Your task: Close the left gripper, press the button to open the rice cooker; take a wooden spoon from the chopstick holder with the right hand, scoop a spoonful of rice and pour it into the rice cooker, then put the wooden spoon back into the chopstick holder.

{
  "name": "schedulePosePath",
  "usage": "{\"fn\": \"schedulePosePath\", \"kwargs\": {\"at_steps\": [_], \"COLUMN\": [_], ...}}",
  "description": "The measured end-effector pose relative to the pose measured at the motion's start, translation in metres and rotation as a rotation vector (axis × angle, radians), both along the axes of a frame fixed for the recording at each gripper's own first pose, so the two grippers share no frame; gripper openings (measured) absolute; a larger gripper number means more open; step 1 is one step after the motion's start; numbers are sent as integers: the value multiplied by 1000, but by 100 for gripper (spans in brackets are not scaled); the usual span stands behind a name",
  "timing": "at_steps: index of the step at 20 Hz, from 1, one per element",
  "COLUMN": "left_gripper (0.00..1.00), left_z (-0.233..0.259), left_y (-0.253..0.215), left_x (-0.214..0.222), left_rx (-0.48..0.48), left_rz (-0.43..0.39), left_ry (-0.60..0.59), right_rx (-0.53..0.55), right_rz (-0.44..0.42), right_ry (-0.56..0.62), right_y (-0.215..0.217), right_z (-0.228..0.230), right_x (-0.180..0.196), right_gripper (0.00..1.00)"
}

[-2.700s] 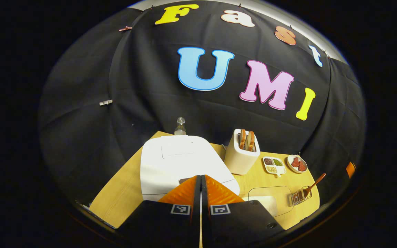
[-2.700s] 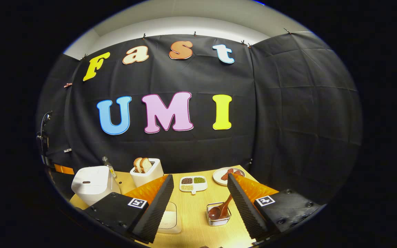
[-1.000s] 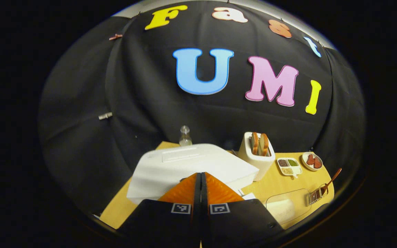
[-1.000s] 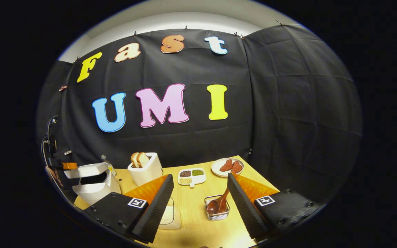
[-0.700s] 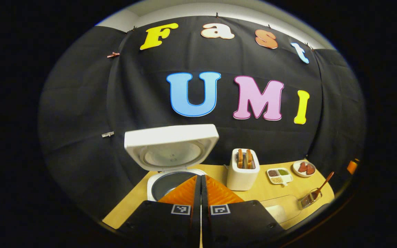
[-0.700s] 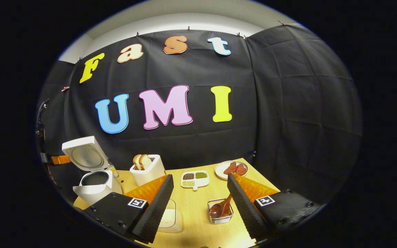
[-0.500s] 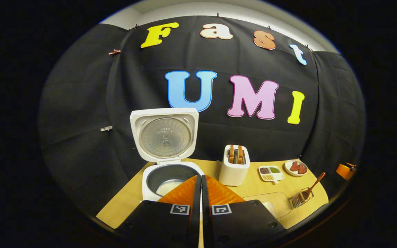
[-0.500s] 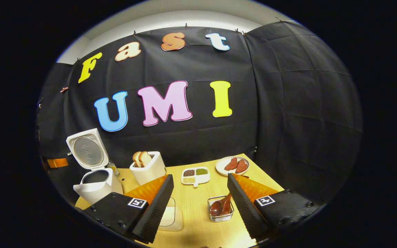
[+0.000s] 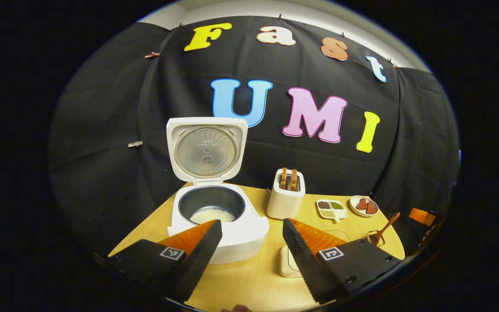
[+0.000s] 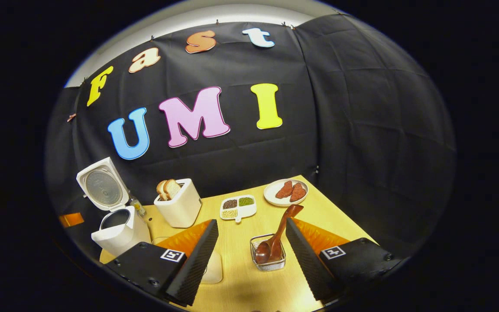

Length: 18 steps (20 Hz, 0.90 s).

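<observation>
So the rice cooker (image 9: 215, 216) sits at the left of the bench (image 9: 249, 277), its lid (image 9: 206, 149) standing upright and the dark pot showing a little white rice at the bottom; the button press looks done. The left tongs (image 9: 251, 242) hang in front of the cooker with their jaws wide apart, holding nothing.

Moving right, a white toaster (image 10: 179, 203) holds slices of bread, then comes a small divided dish (image 10: 238, 207) of beans and a plate (image 10: 285, 192) with reddish pieces. Nearer the camera, a clear rice container (image 10: 212, 266) lies partly hidden behind the right tongs' left finger.

Farther right, the wooden spoon (image 10: 277, 236) stands tilted in the wire chopstick holder (image 10: 268, 253), bowl down, handle leaning up toward the plate. The right tongs (image 10: 251, 247) are spread open around the holder from the near side, touching neither it nor the spoon as far as I can judge.

What is left, by my reading: grip the spoon, scoop, pour into the pot, and return the spoon.
</observation>
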<state>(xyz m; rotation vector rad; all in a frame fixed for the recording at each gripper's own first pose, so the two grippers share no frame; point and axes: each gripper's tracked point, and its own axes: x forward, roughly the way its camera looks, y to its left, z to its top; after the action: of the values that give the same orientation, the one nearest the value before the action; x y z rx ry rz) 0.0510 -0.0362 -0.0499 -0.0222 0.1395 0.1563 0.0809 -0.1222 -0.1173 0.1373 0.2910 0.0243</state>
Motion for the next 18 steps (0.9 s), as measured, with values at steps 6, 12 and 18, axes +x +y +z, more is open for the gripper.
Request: {"fn": "schedulePosePath", "kwargs": {"at_steps": [6,12,18], "left_gripper": [96,96,96], "left_z": [-28,-39,-50], "left_y": [-47,-80,-97], "left_x": [2,14,18], "left_rx": [-64,-15,-15], "left_rz": [-89,-147,-128], "left_ry": [48,86,120], "right_rx": [-1,29,79], "right_rz": [-44,-37,-45], "right_ry": [103,214,298], "right_y": [-25,-34,-44], "right_z": [-37,-77,-119], "right_x": [16,52,95], "right_gripper": [98,99,99]}}
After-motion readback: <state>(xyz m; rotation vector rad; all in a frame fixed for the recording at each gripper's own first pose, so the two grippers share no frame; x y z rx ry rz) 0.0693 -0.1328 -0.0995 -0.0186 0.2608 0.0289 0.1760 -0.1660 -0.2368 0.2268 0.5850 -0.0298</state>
